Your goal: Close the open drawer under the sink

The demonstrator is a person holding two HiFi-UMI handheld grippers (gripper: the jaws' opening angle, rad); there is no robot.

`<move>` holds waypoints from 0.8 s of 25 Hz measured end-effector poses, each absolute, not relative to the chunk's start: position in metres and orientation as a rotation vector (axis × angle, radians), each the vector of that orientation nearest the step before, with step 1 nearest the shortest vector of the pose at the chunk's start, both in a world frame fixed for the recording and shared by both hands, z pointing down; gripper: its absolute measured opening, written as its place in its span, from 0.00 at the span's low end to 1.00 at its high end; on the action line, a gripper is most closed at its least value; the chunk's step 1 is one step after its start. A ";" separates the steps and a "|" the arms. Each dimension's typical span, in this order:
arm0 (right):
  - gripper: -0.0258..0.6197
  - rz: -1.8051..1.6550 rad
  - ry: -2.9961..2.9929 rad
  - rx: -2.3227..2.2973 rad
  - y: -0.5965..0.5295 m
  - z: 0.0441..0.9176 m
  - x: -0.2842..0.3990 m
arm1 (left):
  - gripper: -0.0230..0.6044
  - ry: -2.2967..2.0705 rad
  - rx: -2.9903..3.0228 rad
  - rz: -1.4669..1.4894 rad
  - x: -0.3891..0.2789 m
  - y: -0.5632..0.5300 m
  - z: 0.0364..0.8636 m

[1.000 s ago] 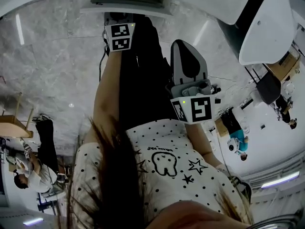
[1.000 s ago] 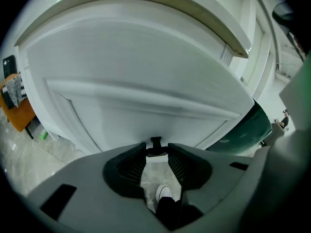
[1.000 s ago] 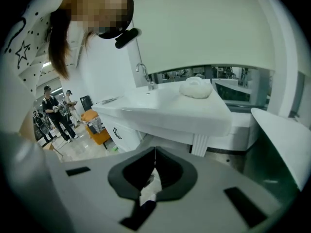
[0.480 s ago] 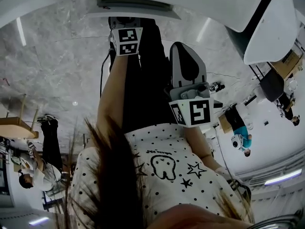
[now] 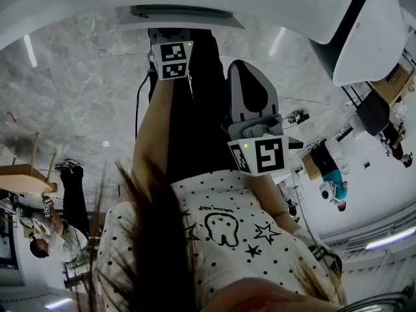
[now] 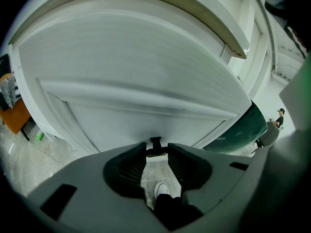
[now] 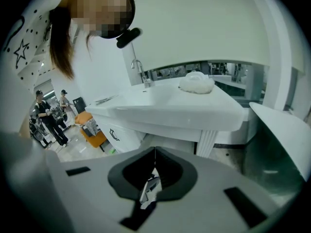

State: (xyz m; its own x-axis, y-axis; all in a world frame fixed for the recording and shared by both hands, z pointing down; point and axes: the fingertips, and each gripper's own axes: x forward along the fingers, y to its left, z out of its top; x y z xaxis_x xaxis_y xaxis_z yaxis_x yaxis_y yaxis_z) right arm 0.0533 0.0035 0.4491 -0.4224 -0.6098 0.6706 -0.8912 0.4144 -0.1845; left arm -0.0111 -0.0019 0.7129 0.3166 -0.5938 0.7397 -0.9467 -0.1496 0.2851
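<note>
1. The left hand-held gripper point(image 6: 156, 149) has its jaws wide apart and holds nothing. Its tips are close under the white drawer front point(image 6: 146, 76); I cannot tell if they touch it.
2. The right hand-held gripper point(image 7: 154, 152) is closed and empty, and faces the sink point(image 7: 165, 101).
3. The step in hand looks like lining up to push. The next move calls for a straight, even press until the drawer sits flush.
</note>
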 end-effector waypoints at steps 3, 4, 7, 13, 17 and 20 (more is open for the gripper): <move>0.06 0.734 -2.162 1.266 0.002 0.450 0.053 | 0.26 -1.374 1.843 0.607 -0.012 -0.003 0.713; 0.06 0.736 -2.161 1.265 0.002 0.451 0.054 | 0.26 -1.376 1.842 0.607 -0.012 -0.003 0.713; 0.06 0.741 -2.162 1.266 0.000 0.450 0.060 | 0.26 -1.380 1.838 0.606 -0.008 -0.003 0.712; 0.06 0.752 -2.156 1.270 -0.001 0.452 0.065 | 0.26 -1.390 1.836 0.610 -0.009 -0.007 0.712; 0.06 0.756 -2.155 1.273 0.002 0.454 0.068 | 0.26 -1.400 1.833 0.601 -0.009 -0.007 0.712; 0.06 0.754 -2.149 1.283 0.002 0.455 0.073 | 0.26 -1.408 1.832 0.600 -0.010 -0.009 0.712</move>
